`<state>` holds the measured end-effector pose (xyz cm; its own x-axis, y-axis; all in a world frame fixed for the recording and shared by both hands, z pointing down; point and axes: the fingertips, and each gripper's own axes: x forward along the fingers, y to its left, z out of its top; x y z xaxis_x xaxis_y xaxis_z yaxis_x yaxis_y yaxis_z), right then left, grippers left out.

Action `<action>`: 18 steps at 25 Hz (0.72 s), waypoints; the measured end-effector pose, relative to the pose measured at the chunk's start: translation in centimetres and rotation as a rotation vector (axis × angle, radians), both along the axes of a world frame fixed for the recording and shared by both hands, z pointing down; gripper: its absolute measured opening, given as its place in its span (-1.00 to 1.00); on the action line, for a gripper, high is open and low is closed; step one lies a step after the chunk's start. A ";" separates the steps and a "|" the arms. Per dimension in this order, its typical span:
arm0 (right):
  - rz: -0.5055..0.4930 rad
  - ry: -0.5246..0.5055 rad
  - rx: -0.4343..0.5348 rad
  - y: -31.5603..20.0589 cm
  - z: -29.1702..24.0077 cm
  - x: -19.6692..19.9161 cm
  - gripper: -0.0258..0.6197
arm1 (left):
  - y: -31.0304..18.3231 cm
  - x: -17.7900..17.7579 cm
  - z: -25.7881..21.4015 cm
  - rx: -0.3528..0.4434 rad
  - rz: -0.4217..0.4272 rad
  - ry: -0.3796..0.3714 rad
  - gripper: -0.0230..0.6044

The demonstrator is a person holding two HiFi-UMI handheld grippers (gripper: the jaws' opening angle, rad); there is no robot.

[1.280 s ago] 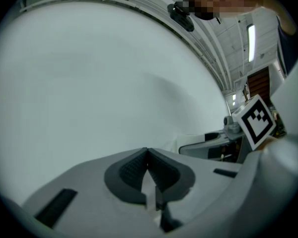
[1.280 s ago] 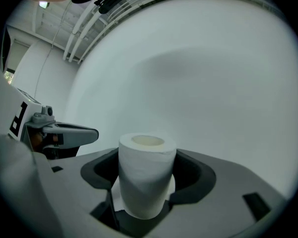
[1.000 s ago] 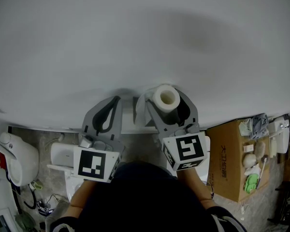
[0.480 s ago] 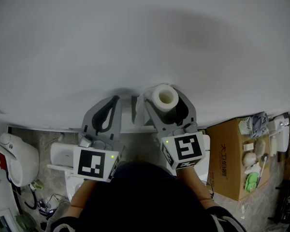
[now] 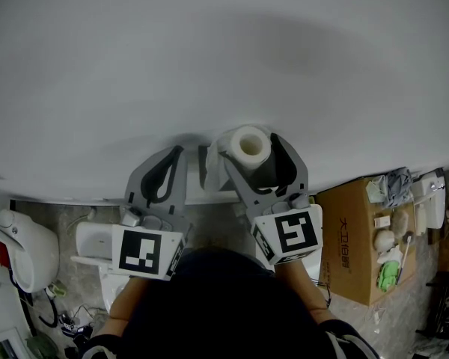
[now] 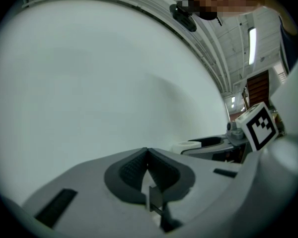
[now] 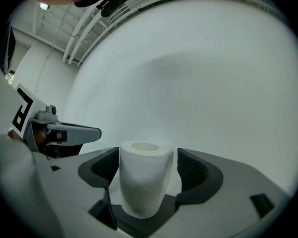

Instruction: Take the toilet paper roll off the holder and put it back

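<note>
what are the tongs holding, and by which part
Nothing gripped: the right tongs are opening around the toilet paper roll; the left tongs are shut, empty.

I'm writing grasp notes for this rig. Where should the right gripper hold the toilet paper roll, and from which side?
Grip the toilet paper roll across its curved wall at mid-height, coming from the person's side. Its core opening faces up, so its flanks face either jaw. It already stands between the right gripper's opening jaws.

White toilet paper roll [image 5: 248, 146], grey left gripper [image 6: 148, 155] with black-and-white marker cube [image 5: 142, 251], box [image 5: 352, 238] apparently brown.
</note>
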<state>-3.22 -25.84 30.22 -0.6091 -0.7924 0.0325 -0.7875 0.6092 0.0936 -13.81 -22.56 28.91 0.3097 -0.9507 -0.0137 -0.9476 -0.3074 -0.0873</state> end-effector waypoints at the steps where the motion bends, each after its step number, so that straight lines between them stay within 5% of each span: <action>1: 0.002 -0.007 0.012 0.2 -0.4 0.2 0.19 | 0.0 0.1 -0.1 0.003 0.003 0.000 -0.92; 12: 0.044 -0.077 0.107 1.2 -5.5 2.1 0.15 | -0.1 1.3 -2.9 0.066 0.024 -0.014 -0.92; 13: 0.053 -0.085 0.112 1.2 -5.8 2.3 -0.10 | -0.1 1.4 -3.1 0.062 0.022 -0.012 -0.92; 14: 0.062 -0.100 0.117 1.2 -6.1 2.7 -0.70 | -0.1 1.5 -3.4 0.059 0.018 -0.009 -0.92; 18: 0.093 -0.115 0.129 1.2 -6.9 3.5 -0.87 | 0.0 1.4 -4.8 0.076 -0.002 -0.002 -0.92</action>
<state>0.28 -24.65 23.32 -0.5271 -0.8384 -0.1388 -0.8497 0.5222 0.0722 -12.42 -22.54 24.12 0.3078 -0.9476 -0.0856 -0.9480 -0.2978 -0.1127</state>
